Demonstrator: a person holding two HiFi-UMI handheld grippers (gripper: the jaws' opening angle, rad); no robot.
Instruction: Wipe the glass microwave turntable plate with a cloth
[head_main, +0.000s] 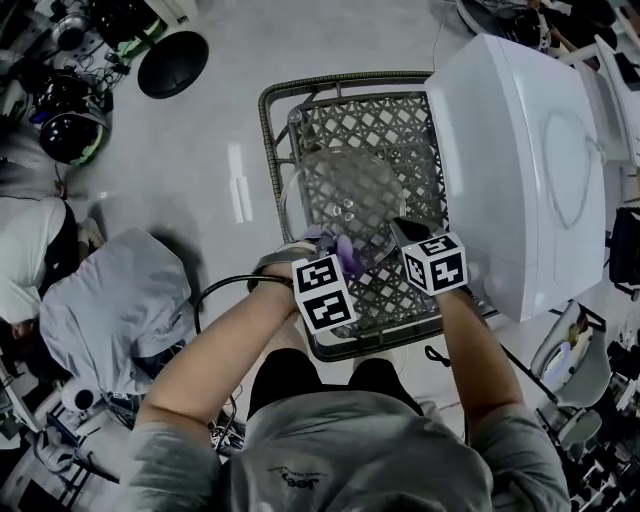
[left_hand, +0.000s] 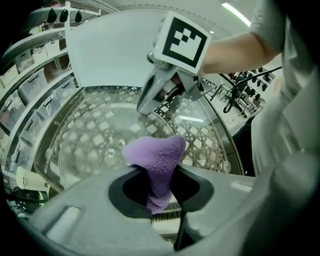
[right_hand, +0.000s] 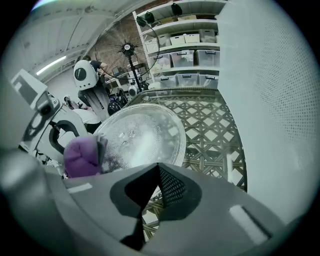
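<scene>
The clear glass turntable plate (head_main: 345, 190) lies on a metal lattice table (head_main: 272, 140). My left gripper (head_main: 330, 252) is shut on a purple cloth (head_main: 346, 256) at the plate's near edge. In the left gripper view the cloth (left_hand: 155, 152) sticks up out of the jaws, over the plate (left_hand: 95, 145). My right gripper (head_main: 402, 232) is at the plate's near-right rim. In the right gripper view its jaws meet at the rim, so the right gripper (right_hand: 158, 166) is shut on the plate (right_hand: 142, 132). The cloth (right_hand: 81, 156) shows at the left of that view.
A white microwave (head_main: 530, 170) stands on the right of the table, close beside my right gripper. A grey cover (head_main: 115, 300) and a black round base (head_main: 172, 63) lie on the floor at the left. Shelves with bins (right_hand: 190, 55) and a fan (right_hand: 127, 50) stand behind.
</scene>
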